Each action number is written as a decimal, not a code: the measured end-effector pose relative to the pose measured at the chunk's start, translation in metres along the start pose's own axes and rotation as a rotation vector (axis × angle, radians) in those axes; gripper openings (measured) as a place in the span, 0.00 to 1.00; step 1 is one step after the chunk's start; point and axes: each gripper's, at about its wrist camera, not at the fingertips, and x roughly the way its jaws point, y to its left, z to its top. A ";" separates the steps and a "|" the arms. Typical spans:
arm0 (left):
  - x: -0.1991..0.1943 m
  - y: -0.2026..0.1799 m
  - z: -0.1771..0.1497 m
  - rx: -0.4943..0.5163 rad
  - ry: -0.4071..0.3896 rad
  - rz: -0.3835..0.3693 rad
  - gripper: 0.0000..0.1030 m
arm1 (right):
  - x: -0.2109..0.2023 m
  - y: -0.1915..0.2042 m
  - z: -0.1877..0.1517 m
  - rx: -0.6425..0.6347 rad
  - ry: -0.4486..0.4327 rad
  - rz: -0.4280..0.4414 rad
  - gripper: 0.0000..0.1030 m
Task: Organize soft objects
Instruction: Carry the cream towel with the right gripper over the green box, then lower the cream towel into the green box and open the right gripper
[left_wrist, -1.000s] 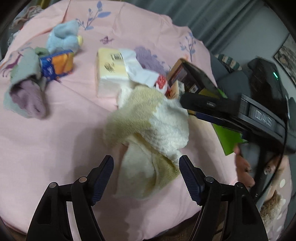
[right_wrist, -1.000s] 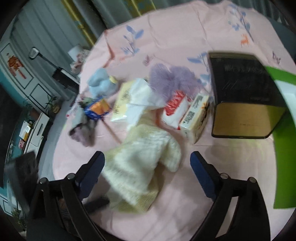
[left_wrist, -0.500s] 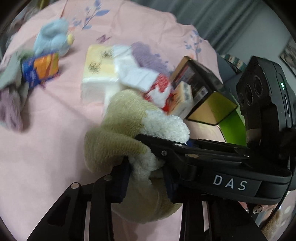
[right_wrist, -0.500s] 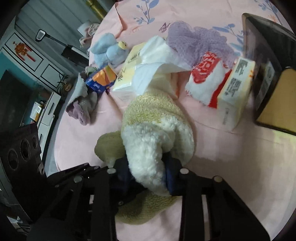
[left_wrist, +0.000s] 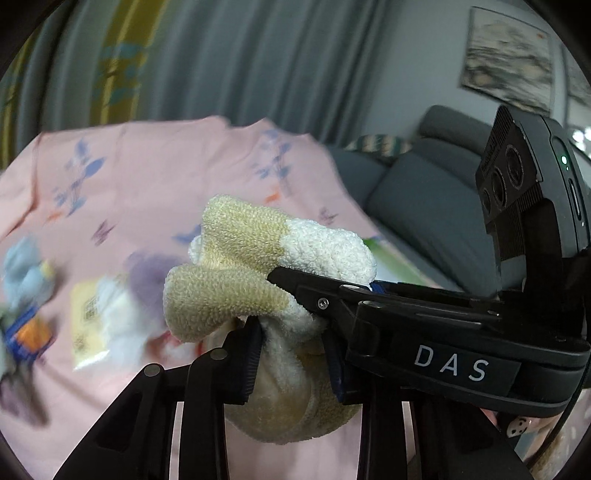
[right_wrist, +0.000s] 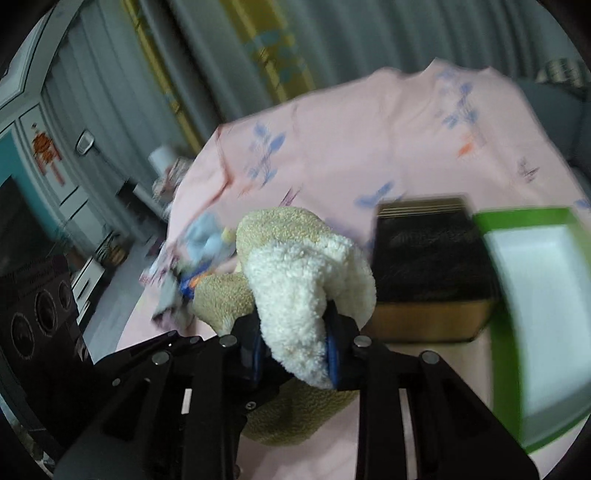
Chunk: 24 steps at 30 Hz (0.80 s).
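Observation:
A fluffy cream-and-white cloth (left_wrist: 255, 258) is bunched up and held off the pink tablecloth (left_wrist: 155, 177) by both grippers. My left gripper (left_wrist: 291, 354) is shut on its lower part. My right gripper (right_wrist: 293, 350) is shut on its white end (right_wrist: 295, 280), and it crosses the left wrist view from the right (left_wrist: 424, 332). The cloth hides most of the table behind it. Other soft things lie blurred at the left: a light blue plush toy (left_wrist: 26, 273), a lilac fluffy item (left_wrist: 147, 273) and a grey-purple cloth (left_wrist: 14, 391).
A yellowish tissue pack (left_wrist: 88, 325) and a blue-orange packet (left_wrist: 29, 339) lie left. A black-and-gold box (right_wrist: 428, 273) stands right of the cloth, beside a green-rimmed tray (right_wrist: 535, 317). A grey sofa (left_wrist: 424, 199) is beyond the table. Curtains hang behind.
Both grippers closed on the cream cloth, which lay flat on the table a second ago, and lifted it. Both cameras have tilted up toward the room.

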 end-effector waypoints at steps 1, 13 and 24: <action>0.004 -0.003 0.004 0.008 -0.003 -0.019 0.30 | -0.008 -0.007 0.002 0.009 -0.028 -0.028 0.25; 0.089 -0.090 0.014 0.155 0.068 -0.208 0.29 | -0.066 -0.121 -0.007 0.239 -0.170 -0.239 0.23; 0.153 -0.125 -0.002 0.142 0.212 -0.251 0.29 | -0.059 -0.184 -0.029 0.459 -0.136 -0.308 0.24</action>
